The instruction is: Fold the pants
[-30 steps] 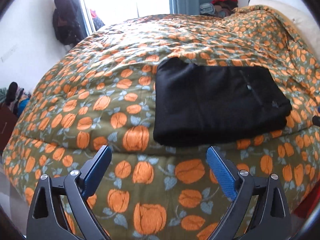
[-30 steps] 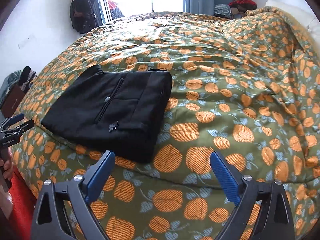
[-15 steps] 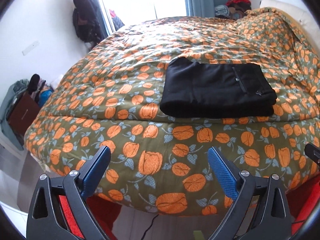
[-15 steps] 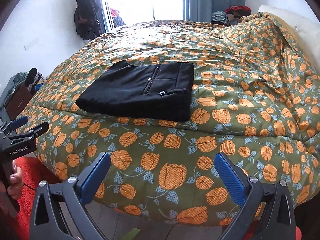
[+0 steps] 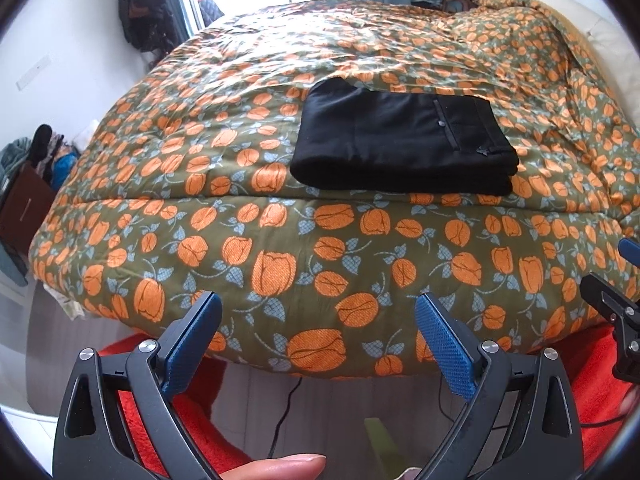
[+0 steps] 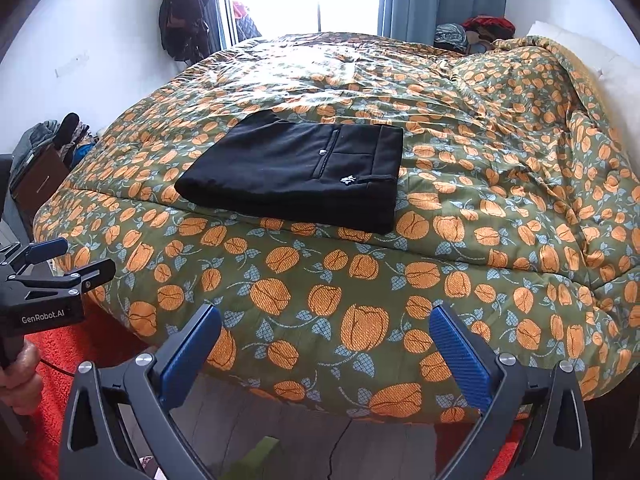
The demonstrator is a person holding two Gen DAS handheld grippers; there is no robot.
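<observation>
Pants [image 5: 404, 142]: folded flat on quilt [image 5: 280, 240], soft, limp, light (grip thick folded edge). Left gripper [image 5: 318, 344], right gripper [image 6: 326, 346]: jaws spread, empty, well apart from cloth.

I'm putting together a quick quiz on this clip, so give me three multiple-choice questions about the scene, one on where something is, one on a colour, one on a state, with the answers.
1. Where do the pants lie?
A. on the quilt near the bed's front edge
B. on the red rug
C. hung by the window

2. What colour are the pants?
A. blue
B. black
C. orange

3. How are the left gripper and the right gripper?
A. both shut on the pants
B. one open, one shut
C. both open and holding nothing

Answers:
1 A, the pants sit on the flowered quilt just behind its front fold.
2 B, the cloth is black in both views.
3 C, each pair of blue fingers stands wide apart, off the bed.
</observation>
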